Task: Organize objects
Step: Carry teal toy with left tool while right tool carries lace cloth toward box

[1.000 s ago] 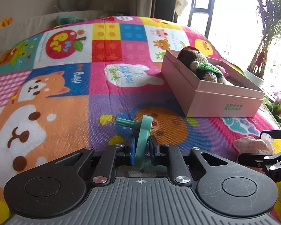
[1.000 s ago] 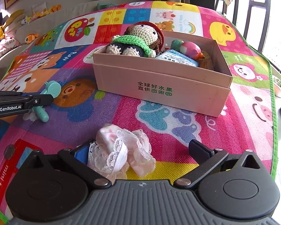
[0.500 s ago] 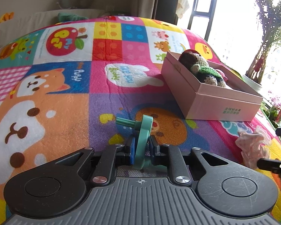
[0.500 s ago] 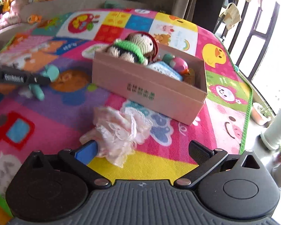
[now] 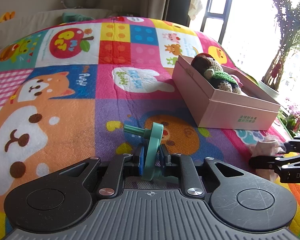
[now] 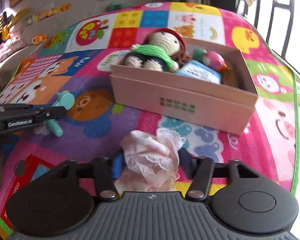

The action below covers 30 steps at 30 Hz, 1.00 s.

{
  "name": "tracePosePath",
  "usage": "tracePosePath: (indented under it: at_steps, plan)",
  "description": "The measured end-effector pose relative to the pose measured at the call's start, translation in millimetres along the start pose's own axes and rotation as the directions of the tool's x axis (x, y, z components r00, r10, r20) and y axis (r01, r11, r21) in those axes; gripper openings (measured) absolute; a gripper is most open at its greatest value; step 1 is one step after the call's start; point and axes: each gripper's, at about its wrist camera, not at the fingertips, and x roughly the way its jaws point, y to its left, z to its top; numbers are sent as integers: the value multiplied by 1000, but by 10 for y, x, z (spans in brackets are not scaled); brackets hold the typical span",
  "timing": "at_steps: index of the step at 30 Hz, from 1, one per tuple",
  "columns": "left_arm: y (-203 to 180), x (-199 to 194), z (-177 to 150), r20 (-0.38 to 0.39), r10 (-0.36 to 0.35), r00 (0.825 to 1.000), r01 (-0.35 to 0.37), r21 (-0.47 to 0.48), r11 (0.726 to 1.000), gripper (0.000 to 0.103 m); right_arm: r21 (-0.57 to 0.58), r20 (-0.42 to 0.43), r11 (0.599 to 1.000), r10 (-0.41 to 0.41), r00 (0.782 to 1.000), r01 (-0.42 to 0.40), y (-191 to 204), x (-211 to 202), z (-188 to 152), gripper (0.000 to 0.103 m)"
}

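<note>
Pink box beyond lace cloth, patchwork mat

1. One pink cardboard box on one patchwork play mat.
2. One crocheted doll in the box.
3. One blue packet in the box.
4. One pink-and-green ball in the box.
5. One teal plastic toy.
6. One frilly pink cloth.
7. Two grippers: the left gripper and the right gripper.
8. One potted plant.
</note>
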Motion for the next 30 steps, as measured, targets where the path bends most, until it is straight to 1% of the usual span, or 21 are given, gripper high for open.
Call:
tracePosePath:
  at_steps: [4,6,9,13,16,18,20,22,25,28,30]
  plan:
    - [2,2,-1,0,0,1000,0,-1,1000,19,-78,20,996,43,999,-41,131,-143,1,31]
    - [-2,2,-1,-1,0,1000,0,-1,1000,19,-109,27,992,70,997,-66,173,-254,0,31]
    - [-12,4,-3,0,6,1000,-6,6,1000,19,-112,60,990,97,993,-90,145,-438,25,31]
    - [-37,1,-4,3,23,1000,-23,24,999,18,-93,115,993,87,990,-77,42,-604,62,31]
    - [-69,-21,-7,4,46,999,-46,27,999,16,-82,140,995,72,988,-61,-42,-660,54,31]
    - [-97,-48,-1,-3,42,999,-42,26,999,14,-71,149,996,67,987,-57,-96,-680,33,31]
    - [-140,-110,29,7,35,999,-35,34,999,14,-62,159,997,61,985,-52,-155,-699,5,31]
    - [-190,-201,116,35,17,999,-18,41,999,14,-51,167,998,54,984,-46,-219,-707,-18,31]
    - [-317,-322,364,89,-27,996,23,50,999,14,-25,181,999,50,982,-46,-292,-728,-65,31]
    - [-575,-363,674,130,-101,986,87,103,991,14,-8,199,997,74,977,-73,-350,-754,-133,31]
    - [-783,-315,871,140,-143,980,124,135,983,14,2,198,995,95,976,-97,-384,-753,-185,31]
